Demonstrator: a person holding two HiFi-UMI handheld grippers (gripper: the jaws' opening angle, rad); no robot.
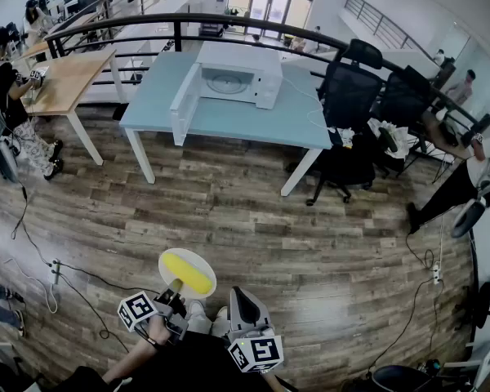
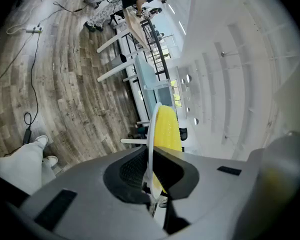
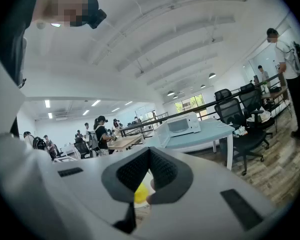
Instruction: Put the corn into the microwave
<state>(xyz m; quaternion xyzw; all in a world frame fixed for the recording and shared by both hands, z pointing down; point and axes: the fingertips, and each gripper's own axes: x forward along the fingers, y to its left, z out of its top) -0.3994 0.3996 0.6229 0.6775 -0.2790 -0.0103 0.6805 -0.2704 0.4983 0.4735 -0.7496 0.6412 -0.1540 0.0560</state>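
Observation:
A yellow corn cob point(image 1: 186, 273) lies on a small white plate point(image 1: 205, 265), low in the head view over the wooden floor. My left gripper point(image 1: 175, 289) is shut on the plate's near rim. The left gripper view has the plate point(image 2: 152, 134) edge-on between the jaws, with the corn point(image 2: 168, 129) on its right face. My right gripper point(image 1: 243, 302) hangs just right of the plate, jaws together and holding nothing. The white microwave point(image 1: 233, 76) stands far ahead on a light blue table point(image 1: 253, 119), its door point(image 1: 184, 98) swung open. The right gripper view also has the microwave point(image 3: 180, 125).
Black office chairs point(image 1: 347, 96) stand at the blue table's right end. A wooden table point(image 1: 65, 80) with seated people is at the far left. Cables and a power strip point(image 1: 55, 271) lie on the floor to my left. A person point(image 1: 465, 178) stands at the right.

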